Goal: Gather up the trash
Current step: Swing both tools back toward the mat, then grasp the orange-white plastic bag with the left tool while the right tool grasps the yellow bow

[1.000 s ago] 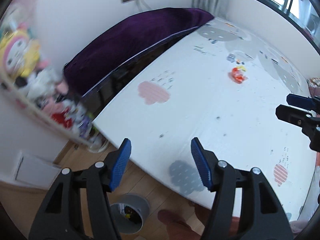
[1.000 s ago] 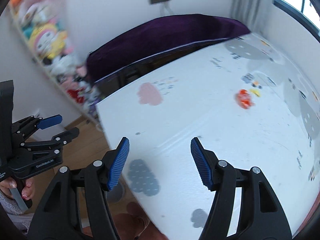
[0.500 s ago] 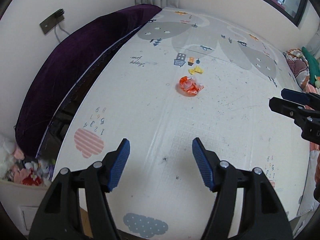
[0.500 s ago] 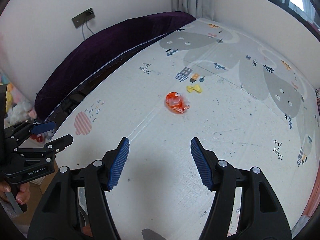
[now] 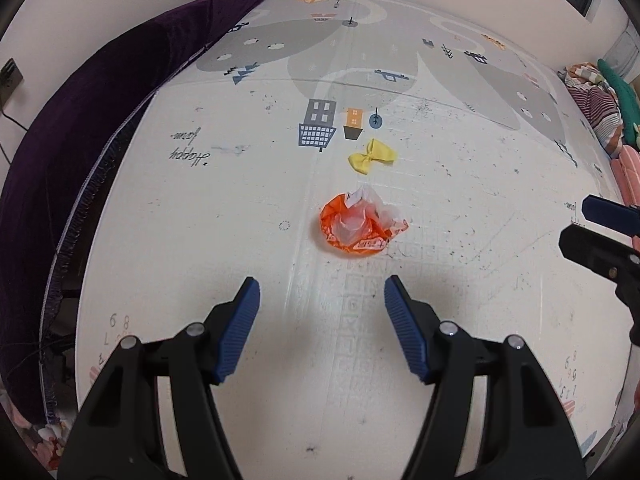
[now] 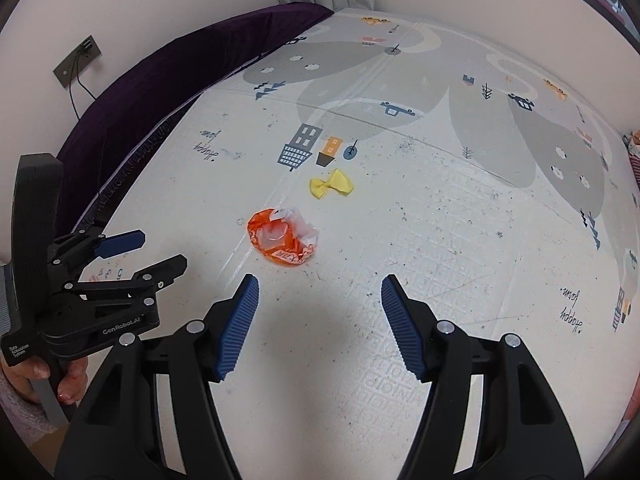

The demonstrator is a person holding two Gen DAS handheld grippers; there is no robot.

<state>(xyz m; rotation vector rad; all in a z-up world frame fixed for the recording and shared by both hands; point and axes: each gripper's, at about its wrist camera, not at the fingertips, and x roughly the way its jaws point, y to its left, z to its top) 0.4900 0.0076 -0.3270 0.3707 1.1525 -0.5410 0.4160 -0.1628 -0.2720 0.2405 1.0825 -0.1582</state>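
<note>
Ahead of the left gripper (image 5: pixel 322 312), jaws spread, empty | orange wrapper (image 5: pixel 358 224) lies on play mat (image 5: pixel 200 240) | right gripper (image 6: pixel 320 308) equally spread, wrapper front-left | advice: straddle crumple, pinch centre.

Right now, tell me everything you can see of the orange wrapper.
The orange wrapper is a crumpled piece of thin, glossy plastic film, orange with a clear, whitish middle and white print along its near edge. It lies loosely bunched and open on the play mat, just nearer than the yellow bow and apart from it. Nothing grips it; it lies beyond both open grippers.
</note>
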